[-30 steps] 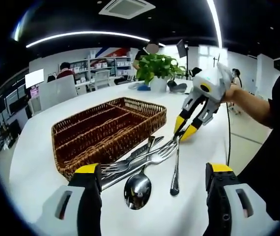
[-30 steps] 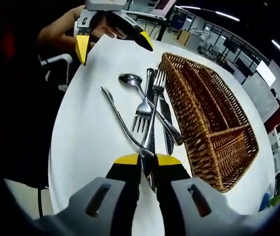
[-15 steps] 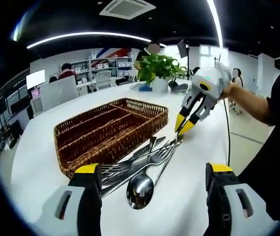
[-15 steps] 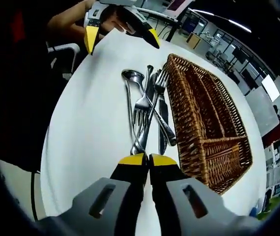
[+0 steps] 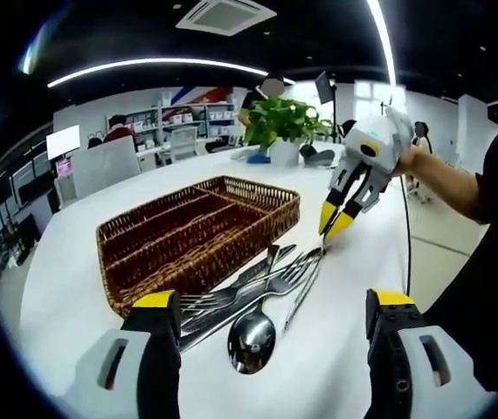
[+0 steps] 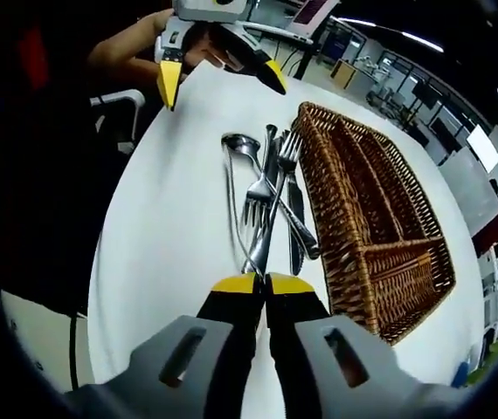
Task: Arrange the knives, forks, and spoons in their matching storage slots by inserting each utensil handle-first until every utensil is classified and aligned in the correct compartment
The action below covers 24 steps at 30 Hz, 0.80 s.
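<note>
Pick-up step — right gripper (image 6: pixel 251 285) clamped on a thin utensil (image 6: pixel 231 205), lifting it off the cutlery pile (image 6: pixel 271 196) beside the wicker tray (image 6: pixel 380 218). Left gripper (image 5: pixel 266 301) wide open, holding nothing. Next: ID it, swing handle-first to its slot.

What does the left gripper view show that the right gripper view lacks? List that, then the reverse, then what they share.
Left gripper view: a potted plant behind the table, a ceiling air vent, and the right gripper seen from the side, shut on a slim utensil.
Right gripper view: the left gripper seen from the front with jaws open, and what looks like a chair beside the table.
Both: the wicker basket, the pile of cutlery beside it, and the white table.
</note>
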### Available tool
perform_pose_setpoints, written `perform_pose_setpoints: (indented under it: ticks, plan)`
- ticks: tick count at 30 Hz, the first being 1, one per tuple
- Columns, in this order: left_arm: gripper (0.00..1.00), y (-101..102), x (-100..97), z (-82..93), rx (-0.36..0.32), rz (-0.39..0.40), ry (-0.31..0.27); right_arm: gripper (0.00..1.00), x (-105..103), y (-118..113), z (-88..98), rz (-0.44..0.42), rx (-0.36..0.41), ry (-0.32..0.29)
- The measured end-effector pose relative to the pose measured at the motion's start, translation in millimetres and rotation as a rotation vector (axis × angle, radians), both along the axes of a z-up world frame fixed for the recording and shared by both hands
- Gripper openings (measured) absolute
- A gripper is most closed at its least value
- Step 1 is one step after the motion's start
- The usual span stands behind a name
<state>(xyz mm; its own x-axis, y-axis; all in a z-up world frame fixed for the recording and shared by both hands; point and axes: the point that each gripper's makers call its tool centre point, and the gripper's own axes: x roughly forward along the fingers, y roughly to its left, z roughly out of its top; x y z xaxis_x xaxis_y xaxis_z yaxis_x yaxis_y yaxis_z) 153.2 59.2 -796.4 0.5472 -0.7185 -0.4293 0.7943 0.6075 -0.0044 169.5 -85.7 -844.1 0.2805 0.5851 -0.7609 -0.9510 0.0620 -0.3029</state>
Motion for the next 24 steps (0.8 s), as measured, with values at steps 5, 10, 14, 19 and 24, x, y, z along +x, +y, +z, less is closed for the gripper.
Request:
perform_pose_setpoints:
  ticks: [5,10,14,19,24]
  plan:
    - [0.92,1.4,1.0,3.6,-0.009,0.008,-0.008,0.01,0.0,0.9,8.8,-0.004,0.016,-0.004]
    - [0.95,5.4,3.6,9.9,-0.021,0.022,-0.020,0.01,0.2,3.3,21.2,-0.004,0.044,-0.005]
    - [0.97,9.1,5.8,13.8,-0.031,0.036,-0.028,0.01,5.4,3.8,29.2,-0.011,0.053,-0.014]
    - [0.98,13.3,6.6,16.1,-0.035,0.047,-0.035,0.00,14.7,6.2,39.6,-0.018,0.067,-0.023]
    - [0.99,19.2,7.6,19.4,-0.044,0.062,-0.041,0.00,25.8,10.4,49.7,-0.018,0.076,-0.037]
